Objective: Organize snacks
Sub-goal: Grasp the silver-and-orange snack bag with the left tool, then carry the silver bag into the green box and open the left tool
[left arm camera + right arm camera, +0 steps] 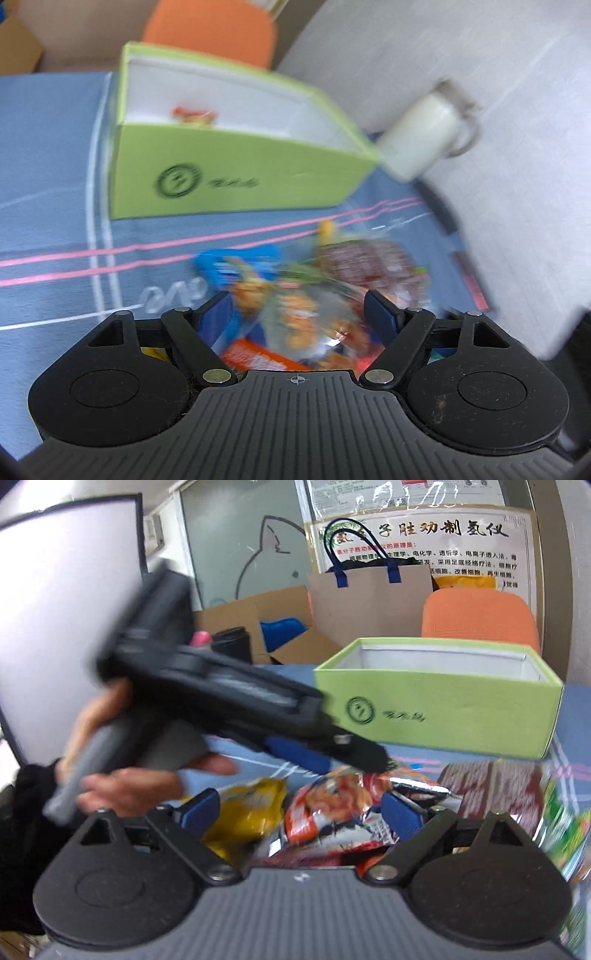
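A pile of snack packets (295, 295) lies on the blue cloth in front of an open green box (236, 173). One small red packet (194, 115) lies inside the box. My left gripper (301, 314) is open, its jaws wide on either side of the pile, blurred by motion. In the right wrist view my right gripper (301, 812) is open above a red-orange packet (332, 812) and a yellow packet (251, 812). The left gripper (332, 753) shows there too, held over the pile, in front of the green box (443, 705).
A white mug (424, 136) stands right of the box by a grey board (480, 74). Brown-red packets (495, 790) and green ones (565, 834) lie at the right. An orange chair (480, 616), cardboard boxes (258, 616) and a paper bag (369, 598) stand behind the table.
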### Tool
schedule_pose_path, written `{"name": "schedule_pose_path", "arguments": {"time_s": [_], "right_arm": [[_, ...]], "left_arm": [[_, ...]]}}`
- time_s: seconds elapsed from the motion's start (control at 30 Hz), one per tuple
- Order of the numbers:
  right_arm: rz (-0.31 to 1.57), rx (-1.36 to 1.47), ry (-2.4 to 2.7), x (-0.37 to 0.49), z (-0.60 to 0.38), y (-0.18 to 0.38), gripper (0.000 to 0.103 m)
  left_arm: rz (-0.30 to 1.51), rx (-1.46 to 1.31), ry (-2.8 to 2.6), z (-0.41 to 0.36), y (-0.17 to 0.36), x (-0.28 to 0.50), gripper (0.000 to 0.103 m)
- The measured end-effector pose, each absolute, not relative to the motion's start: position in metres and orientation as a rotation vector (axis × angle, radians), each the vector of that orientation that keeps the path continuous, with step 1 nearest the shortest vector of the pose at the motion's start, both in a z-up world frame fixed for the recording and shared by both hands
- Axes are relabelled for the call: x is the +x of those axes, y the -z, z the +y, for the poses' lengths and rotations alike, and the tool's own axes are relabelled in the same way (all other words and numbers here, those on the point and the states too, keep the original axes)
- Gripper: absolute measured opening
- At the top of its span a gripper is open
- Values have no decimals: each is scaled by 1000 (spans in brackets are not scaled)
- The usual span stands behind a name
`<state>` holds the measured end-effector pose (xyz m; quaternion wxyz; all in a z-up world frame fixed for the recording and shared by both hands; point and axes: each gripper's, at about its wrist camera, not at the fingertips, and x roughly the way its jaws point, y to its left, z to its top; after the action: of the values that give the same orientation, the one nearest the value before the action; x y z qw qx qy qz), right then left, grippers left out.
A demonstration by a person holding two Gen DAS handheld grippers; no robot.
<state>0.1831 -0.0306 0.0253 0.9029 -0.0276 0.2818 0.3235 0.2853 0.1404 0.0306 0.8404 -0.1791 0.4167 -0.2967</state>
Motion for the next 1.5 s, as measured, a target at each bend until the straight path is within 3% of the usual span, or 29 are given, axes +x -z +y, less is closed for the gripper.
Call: {"name": "schedule_pose_path", "arguments": {"time_s": [0.2,0.37,0.43,0.47,0.53,0.67,0.9,1.1,1.23,1.33,1.5], "right_arm": [[582,-68,-628,173,-37,-18,93],[592,-123,-577,181,-22,-4,94],[585,-130,-589,184,-20,-1,93],[576,-148,-587,184,-19,-2,89],[541,-172,-581,181,-21,-9,63],[492,-147,-618,183,-29,-25,63],[372,-190,-594,234,-26,-63,70],[445,-162,-581,333,-33,-71,72],[538,-119,-570,385,-42,-57,71],[568,-93,-545,409,-45,-49,72],[461,-65,-542,384,-66,-75,80]], "left_arm": [[806,-194,485,129,-42,267,68],[883,-235,576,132,-26,289,71],[916,-245,586,125,-14,292,61],[918,-276,601,126,-11,292,41],[904,-300,583,127,-17,284,35],[829,-267,530,124,-44,270,34],[734,-291,488,121,-102,310,35],[747,-255,436,101,-121,401,36],[793,-257,422,93,-105,453,44],[787,-265,397,93,-96,473,60],[718,-244,367,105,-111,455,64]]}}
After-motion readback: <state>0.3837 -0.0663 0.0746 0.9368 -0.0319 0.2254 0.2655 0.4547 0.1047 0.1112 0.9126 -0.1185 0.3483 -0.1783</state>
